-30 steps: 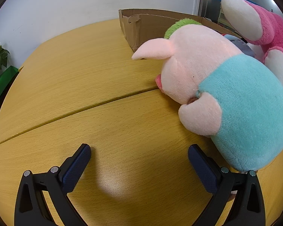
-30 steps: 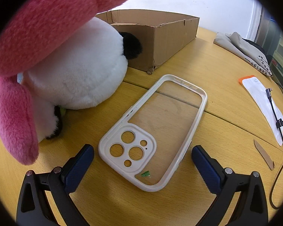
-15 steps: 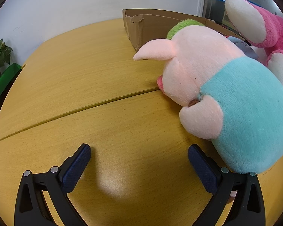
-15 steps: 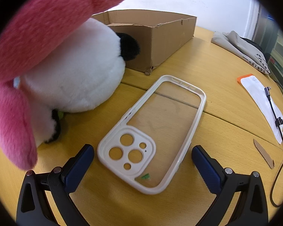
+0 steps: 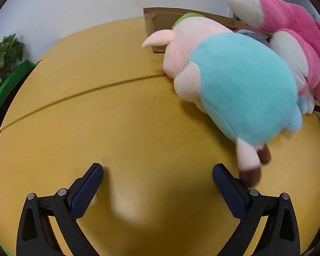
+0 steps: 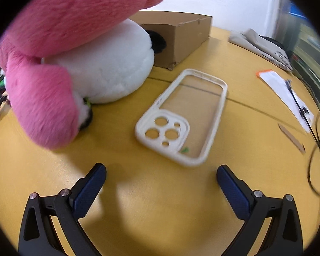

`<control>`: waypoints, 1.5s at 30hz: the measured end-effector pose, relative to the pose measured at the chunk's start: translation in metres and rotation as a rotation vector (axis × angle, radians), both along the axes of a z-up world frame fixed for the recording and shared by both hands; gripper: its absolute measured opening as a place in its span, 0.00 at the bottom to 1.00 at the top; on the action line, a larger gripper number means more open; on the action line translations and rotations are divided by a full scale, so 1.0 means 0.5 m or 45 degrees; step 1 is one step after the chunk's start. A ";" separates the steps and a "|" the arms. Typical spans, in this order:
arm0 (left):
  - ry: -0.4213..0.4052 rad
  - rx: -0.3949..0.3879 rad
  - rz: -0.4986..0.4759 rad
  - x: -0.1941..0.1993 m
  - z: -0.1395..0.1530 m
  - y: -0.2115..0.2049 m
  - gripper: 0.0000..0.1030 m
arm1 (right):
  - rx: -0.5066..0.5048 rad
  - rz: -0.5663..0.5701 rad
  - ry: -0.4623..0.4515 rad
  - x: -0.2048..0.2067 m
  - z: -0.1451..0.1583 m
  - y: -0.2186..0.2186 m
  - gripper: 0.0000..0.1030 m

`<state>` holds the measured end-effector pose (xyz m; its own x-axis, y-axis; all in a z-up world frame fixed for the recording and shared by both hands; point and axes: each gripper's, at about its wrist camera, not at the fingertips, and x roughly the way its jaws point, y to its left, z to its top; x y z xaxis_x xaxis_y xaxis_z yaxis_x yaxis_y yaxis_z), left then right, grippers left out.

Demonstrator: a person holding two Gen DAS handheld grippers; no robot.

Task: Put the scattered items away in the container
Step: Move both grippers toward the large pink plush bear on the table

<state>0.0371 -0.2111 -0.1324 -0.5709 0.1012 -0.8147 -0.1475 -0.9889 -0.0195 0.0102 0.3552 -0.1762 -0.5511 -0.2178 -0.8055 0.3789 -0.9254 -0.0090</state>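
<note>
Pig plush [image 5: 243,85] hides most of box [image 5: 157,19]; its face turned away, leg motion-blurred. Pink plush [image 6: 59,42] cut off by frame edge, covers box's left part. Cable [image 6: 315,147] blurred, runs off right edge. Box interior unseen.

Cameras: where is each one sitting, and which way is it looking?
Left wrist: on the left gripper, looking forward over the table at the pig plush; its open fingers show.
Right wrist: on the right gripper, facing the phone case; its open fingers show.
Shared: the pink plush and cardboard box.
</note>
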 end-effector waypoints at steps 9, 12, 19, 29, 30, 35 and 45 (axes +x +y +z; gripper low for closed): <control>0.370 -0.033 0.583 0.119 0.271 0.048 1.00 | -0.067 -0.122 0.180 0.135 0.133 -0.023 1.00; 0.442 0.021 0.525 0.118 0.333 0.128 1.00 | -0.137 -0.159 0.368 0.174 0.231 -0.070 1.00; 0.442 0.082 0.193 0.105 0.352 0.404 1.00 | -0.183 -0.162 0.500 0.207 0.338 -0.181 1.00; 0.425 0.114 0.122 0.140 0.355 0.460 1.00 | -0.073 -0.223 0.451 0.252 0.314 -0.208 1.00; 0.430 0.122 0.128 0.141 0.358 0.452 1.00 | -0.061 -0.215 0.456 0.256 0.315 -0.215 1.00; 0.430 0.155 0.139 0.133 0.354 0.431 1.00 | -0.022 -0.197 0.467 0.261 0.323 -0.235 1.00; 0.391 0.235 0.114 0.113 0.332 0.415 1.00 | -0.013 -0.184 0.448 0.241 0.318 -0.250 1.00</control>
